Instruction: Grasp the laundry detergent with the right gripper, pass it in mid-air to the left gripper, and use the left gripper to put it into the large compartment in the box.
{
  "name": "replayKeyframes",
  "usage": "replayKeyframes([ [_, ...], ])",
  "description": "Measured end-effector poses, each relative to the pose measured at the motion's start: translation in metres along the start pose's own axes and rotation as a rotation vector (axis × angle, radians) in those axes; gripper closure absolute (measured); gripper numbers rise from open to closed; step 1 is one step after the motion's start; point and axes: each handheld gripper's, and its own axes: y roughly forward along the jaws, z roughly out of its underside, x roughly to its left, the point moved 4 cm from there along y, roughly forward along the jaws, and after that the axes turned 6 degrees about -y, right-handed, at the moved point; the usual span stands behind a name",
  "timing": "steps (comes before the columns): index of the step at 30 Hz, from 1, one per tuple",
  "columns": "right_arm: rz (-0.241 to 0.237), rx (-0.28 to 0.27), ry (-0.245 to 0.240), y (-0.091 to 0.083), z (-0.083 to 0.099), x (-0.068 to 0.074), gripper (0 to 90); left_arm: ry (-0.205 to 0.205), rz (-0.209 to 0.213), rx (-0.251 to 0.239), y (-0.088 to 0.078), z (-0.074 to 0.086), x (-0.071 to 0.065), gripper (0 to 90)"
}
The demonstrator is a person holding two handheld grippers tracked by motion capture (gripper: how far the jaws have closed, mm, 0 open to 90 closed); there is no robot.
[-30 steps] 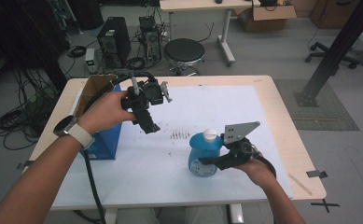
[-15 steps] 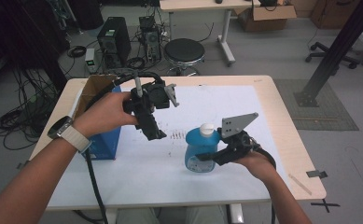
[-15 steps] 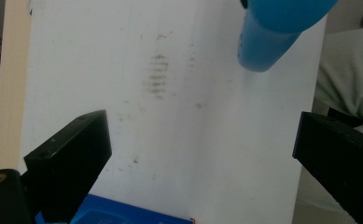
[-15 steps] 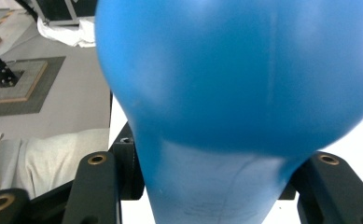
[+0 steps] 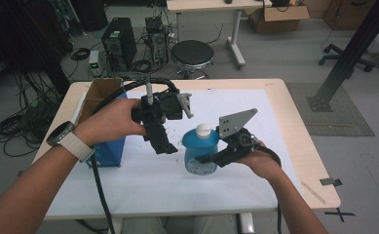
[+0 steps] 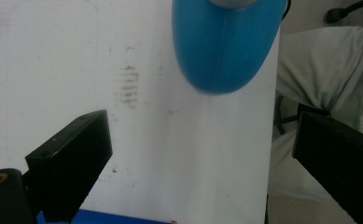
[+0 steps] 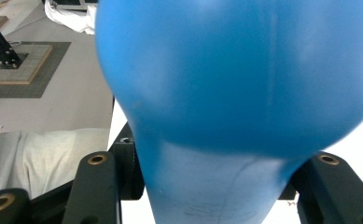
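A blue bottle (image 5: 201,151) with a white cap (image 5: 203,129) stands upright near the middle of the counter (image 5: 294,131), on the white sheet (image 5: 143,180) that covers most of the top; its upper part looks solid blue and its lower part paler and see-through, though what it holds cannot be told. The right claw (image 5: 211,158), held in the person's right hand (image 5: 260,161), is clenched on the bottle low on its body, and in the right gripper view the bottle's rounded blue bulk (image 7: 244,79) sits between the two black jaws, which press it from either side. The left claw (image 5: 165,144), gripped by the left hand (image 5: 111,122), hangs above the sheet just beside the bottle on its left, pointing down and apart from it, with its jaws spread wide and nothing between them; in the left gripper view the bottle's blue shoulder (image 6: 226,46) lies ahead of the jaws, nearer the right one. At the counter's left edge stands an open box (image 5: 104,122) with brown cardboard flaps and a blue side; its contents cannot be seen. A faint smudge (image 6: 129,86) marks the sheet between the left claw and the bottle.
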Motion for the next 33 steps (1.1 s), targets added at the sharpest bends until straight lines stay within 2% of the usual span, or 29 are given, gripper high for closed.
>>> replayKeyframes([
  [5,-0.007,0.005,-0.007,0.005,-0.003,0.0,44.3,0.003,0.014,-0.003,-0.003,-0.001,-0.002,5.3],
  [12,-0.021,0.017,-0.013,0.014,-0.004,0.003,44.3,0.009,0.013,0.003,-0.002,-0.003,-0.005,5.1],
  [24,-0.039,0.01,-0.011,0.024,-0.007,0.005,44.3,0.027,0.03,0.01,0.004,-0.012,-0.012,5.1],
  [33,-0.046,0.015,-0.008,0.027,-0.009,0.006,44.2,0.02,0.036,0.014,0.011,-0.015,-0.011,5.1],
])
